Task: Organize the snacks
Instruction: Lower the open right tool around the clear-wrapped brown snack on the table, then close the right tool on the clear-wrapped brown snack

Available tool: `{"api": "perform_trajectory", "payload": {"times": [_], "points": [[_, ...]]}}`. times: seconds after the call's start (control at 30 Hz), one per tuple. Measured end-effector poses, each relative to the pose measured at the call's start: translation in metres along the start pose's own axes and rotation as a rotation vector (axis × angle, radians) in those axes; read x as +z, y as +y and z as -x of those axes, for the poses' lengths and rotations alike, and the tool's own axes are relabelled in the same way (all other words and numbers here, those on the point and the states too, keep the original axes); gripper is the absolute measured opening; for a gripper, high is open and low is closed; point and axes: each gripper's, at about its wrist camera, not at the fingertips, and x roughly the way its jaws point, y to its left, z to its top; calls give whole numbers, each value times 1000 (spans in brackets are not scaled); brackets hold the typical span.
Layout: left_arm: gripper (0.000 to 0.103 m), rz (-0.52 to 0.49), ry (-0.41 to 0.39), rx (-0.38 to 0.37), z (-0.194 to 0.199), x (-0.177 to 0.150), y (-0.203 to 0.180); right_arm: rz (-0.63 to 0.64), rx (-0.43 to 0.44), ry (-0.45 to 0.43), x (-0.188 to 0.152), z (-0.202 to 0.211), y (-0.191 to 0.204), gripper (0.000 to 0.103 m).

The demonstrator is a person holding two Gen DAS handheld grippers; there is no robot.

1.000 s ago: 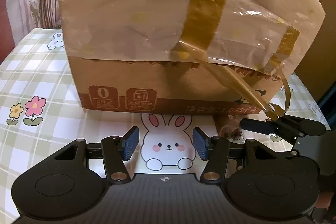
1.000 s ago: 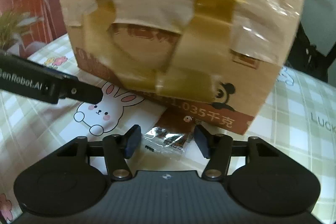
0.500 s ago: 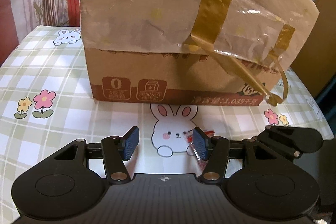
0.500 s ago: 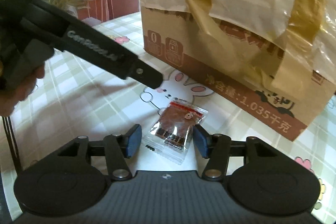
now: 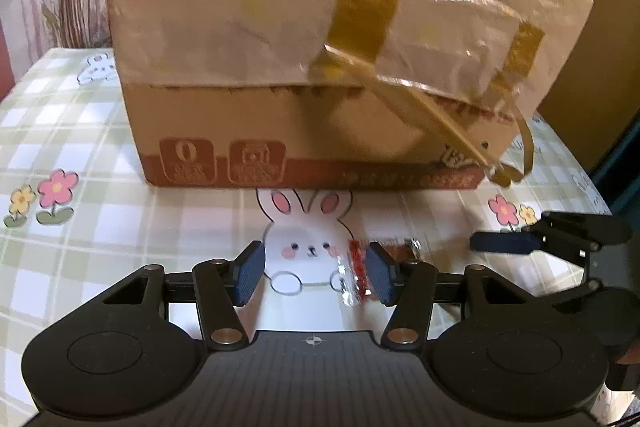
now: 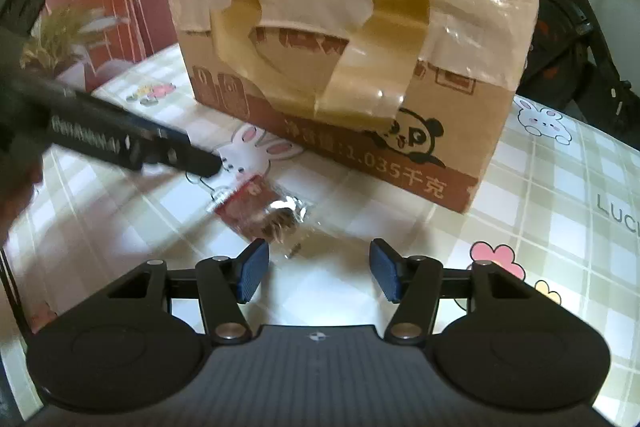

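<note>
Fingers [image 5: 249, 273] of the left gripper [image 5: 314, 273] stand spread and empty, the snack packet [image 6: 260, 211] flat on the bench [image 6: 560, 227] just inside the right-hand pad. Right gripper [image 6: 316, 277] is spread too, holding nothing, packet lying just ahead of its left finger. Beyond sits the taped cardboard box [image 6: 352, 39]. My read: pickup step; next, centre one gripper over the thin packet and pinch an edge.

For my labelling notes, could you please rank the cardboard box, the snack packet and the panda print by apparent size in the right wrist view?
1. cardboard box, by far
2. snack packet
3. panda print, though it looks close to the packet, which lies nearer the camera, so this order is unsure.
</note>
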Motion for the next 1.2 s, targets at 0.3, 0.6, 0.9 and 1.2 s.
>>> {"api": "perform_trajectory", "payload": {"times": [0.3,0.6,0.9,1.2], "points": [[47,2,28,-42,-13,-10,-10,96,-31,5,4,-18,28,58],[46,17,26,-72,-24,-6,-15,95,-6,-13,3,-22,28,56],[45,-1,37,-117,-24,-8,-26,105,9,-25,5,-28,35,54],[34,-8,45,-130,-26,-7,-37,108,12,-24,4,-28,35,54]]}}
